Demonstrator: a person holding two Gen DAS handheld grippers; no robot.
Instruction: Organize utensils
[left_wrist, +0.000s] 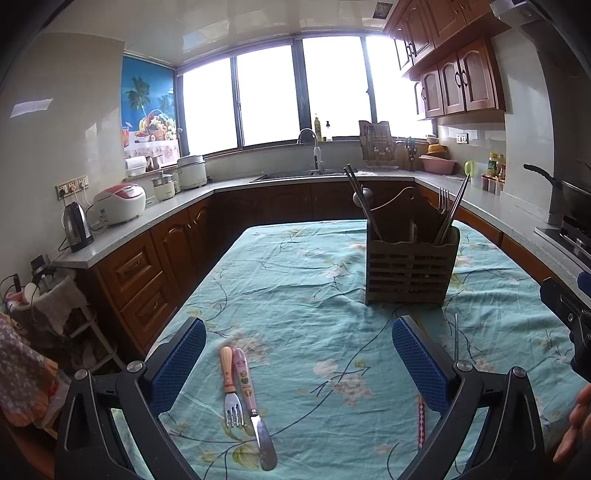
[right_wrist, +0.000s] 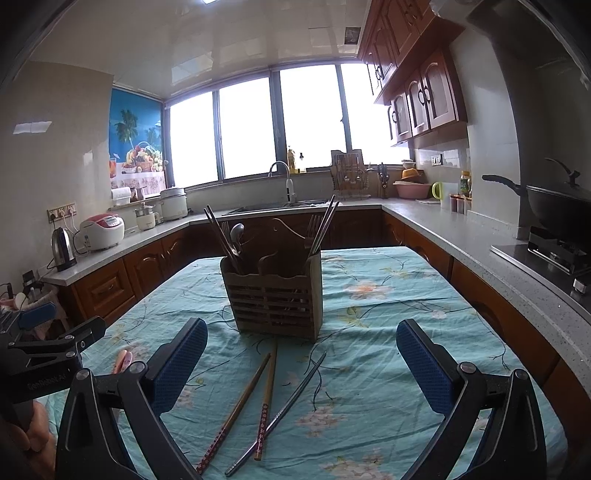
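Observation:
A slatted wooden utensil holder (left_wrist: 410, 266) (right_wrist: 275, 295) stands mid-table, with chopsticks, a spoon and a fork sticking out of it. My left gripper (left_wrist: 299, 365) is open above a small fork (left_wrist: 231, 387) with a wooden handle and a pink-handled butter knife (left_wrist: 251, 402), which lie side by side on the cloth. My right gripper (right_wrist: 301, 369) is open too, over two wooden chopsticks (right_wrist: 266, 398) and one metal chopstick (right_wrist: 291, 398) in front of the holder. Nothing sits between either pair of fingers.
The table wears a teal floral cloth (left_wrist: 295, 280) (right_wrist: 388, 306). Kitchen counters ring it: a kettle (left_wrist: 75, 225) and rice cooker (left_wrist: 118, 203) at left, a sink (right_wrist: 280, 205) at the back, a wok on a stove (right_wrist: 557, 210) at right. A person's hand (left_wrist: 576, 417) shows at the right edge.

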